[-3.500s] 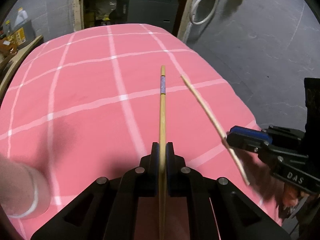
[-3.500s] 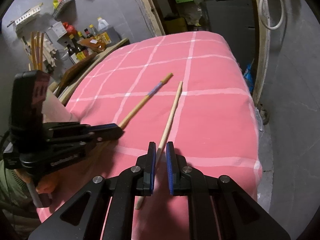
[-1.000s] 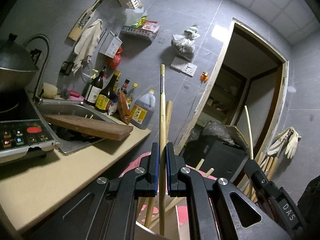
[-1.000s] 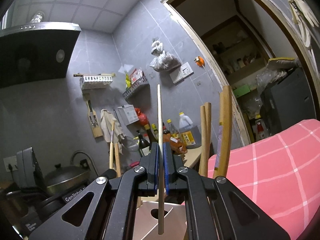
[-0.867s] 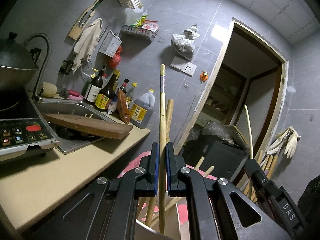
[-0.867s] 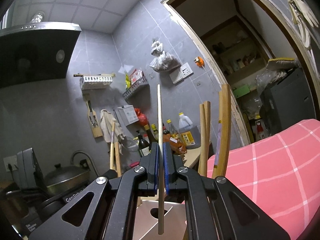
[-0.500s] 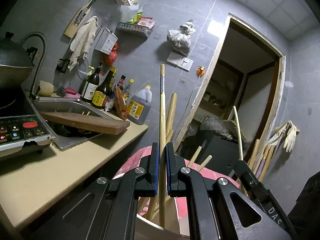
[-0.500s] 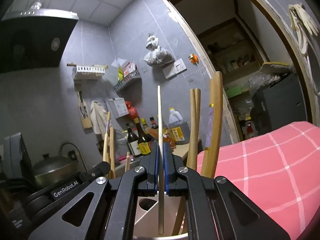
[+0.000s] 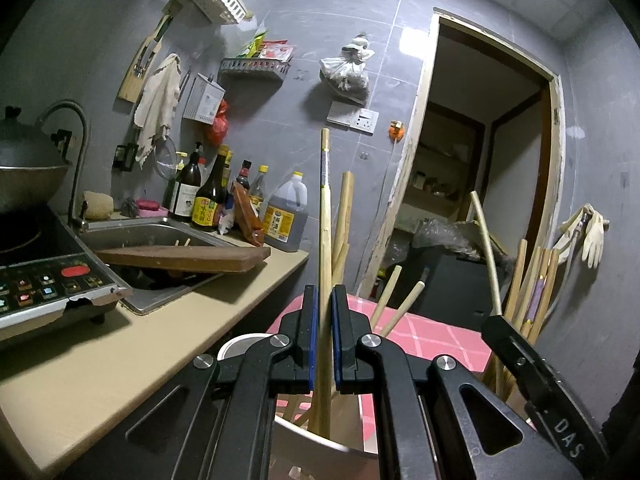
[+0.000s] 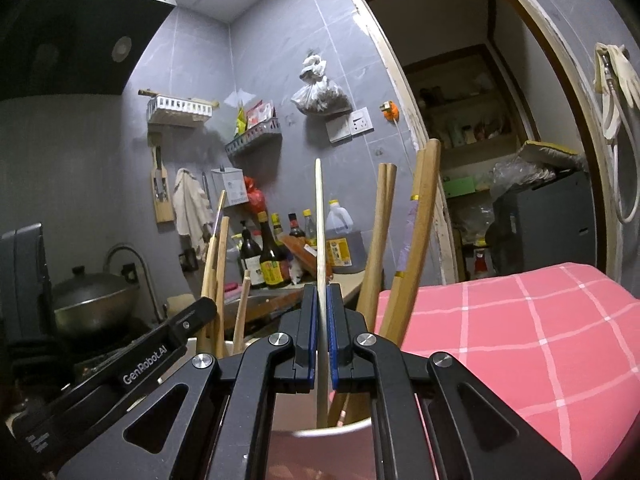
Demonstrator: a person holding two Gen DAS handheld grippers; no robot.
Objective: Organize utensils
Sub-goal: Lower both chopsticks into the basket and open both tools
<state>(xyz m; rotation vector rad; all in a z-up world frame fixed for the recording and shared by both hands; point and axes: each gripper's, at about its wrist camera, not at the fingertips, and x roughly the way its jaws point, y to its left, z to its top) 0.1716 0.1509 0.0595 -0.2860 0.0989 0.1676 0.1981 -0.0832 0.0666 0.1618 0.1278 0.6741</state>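
upright between the blue pads, a banded chopstick (image 9: 325, 216) stood clamped in the left gripper (image 9: 323, 336), its lower end dipping into a white holder (image 9: 320, 446) directly beneath. likewise the right gripper (image 10: 318, 332) was closed on a plain pale chopstick (image 10: 319, 224) over the same holder's rim (image 10: 340, 429). beyond stood more chopsticks (image 10: 416, 236), then a pink checked cloth (image 10: 520, 332).

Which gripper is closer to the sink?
Left. The left gripper is on the side of the sink, next to the counter; the right gripper is beyond it, beside the pink cloth.
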